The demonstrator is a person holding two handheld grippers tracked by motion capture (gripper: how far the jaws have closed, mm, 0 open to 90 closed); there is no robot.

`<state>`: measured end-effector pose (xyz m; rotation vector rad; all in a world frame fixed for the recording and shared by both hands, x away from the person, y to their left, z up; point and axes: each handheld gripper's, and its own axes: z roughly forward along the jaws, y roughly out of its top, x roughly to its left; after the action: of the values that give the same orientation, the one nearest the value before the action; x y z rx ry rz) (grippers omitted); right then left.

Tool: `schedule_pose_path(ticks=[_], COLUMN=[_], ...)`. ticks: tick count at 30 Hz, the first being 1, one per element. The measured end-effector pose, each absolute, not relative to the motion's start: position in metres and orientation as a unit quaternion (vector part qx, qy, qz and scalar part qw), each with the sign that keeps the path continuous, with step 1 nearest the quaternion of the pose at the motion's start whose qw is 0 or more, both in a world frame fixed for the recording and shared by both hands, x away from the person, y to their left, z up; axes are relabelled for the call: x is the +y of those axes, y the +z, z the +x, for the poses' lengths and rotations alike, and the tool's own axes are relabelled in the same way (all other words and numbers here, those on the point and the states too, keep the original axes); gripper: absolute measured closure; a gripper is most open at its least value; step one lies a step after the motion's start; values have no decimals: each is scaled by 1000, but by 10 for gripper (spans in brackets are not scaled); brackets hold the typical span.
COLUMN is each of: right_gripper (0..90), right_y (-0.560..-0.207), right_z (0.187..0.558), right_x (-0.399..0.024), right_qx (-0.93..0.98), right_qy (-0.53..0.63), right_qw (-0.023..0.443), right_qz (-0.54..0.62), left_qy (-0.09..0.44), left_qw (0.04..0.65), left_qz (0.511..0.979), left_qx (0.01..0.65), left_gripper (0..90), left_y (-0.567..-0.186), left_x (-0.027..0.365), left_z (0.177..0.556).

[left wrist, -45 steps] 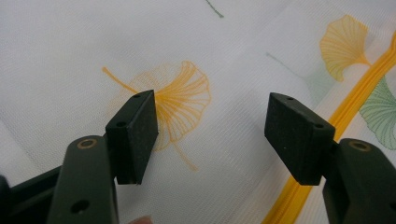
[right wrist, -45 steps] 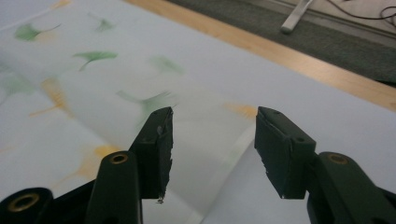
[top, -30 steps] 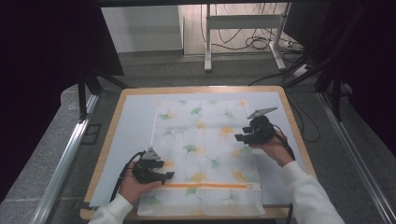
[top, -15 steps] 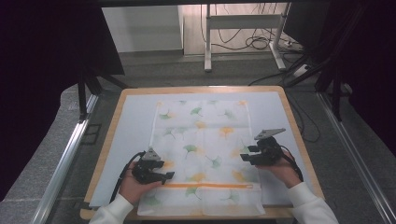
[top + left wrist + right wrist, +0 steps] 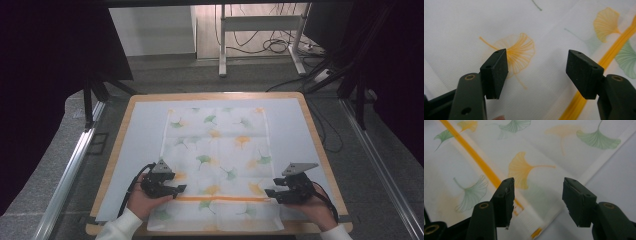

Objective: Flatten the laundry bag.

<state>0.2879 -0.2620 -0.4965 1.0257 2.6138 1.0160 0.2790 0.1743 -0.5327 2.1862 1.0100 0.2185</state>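
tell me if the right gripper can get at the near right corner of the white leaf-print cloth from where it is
Probably yes: the right gripper stands open beside the white leaf-print cloth, its corner lies flat just below the jaws, and nothing lies between them.

Laboratory recording bay: a wood-rimmed table (image 5: 320, 145) on grey floor, dark curtains (image 5: 45, 75), aluminium rails (image 5: 70, 175), loose cables (image 5: 275, 46).

Cloth (image 5: 217, 150) flat on table (image 5: 300, 130), tongs apparently over its near corners.
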Motion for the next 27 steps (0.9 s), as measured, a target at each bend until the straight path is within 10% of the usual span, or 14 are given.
schedule_pose_path(ticks=[13,27], right_gripper=[327,322], right_y=[-489,-500], right_z=[256,302], right_x=[-196,-237], right_qx=[914,882], right_qy=[330,303], right_qw=[55,100], right_qz=[231,346], left_qy=[89,129], left_qw=[348,327], left_qz=[849,805], left_qx=[388,477], left_gripper=[336,279], left_y=[-532,-533], left_x=[175,209], left_z=[278,289])
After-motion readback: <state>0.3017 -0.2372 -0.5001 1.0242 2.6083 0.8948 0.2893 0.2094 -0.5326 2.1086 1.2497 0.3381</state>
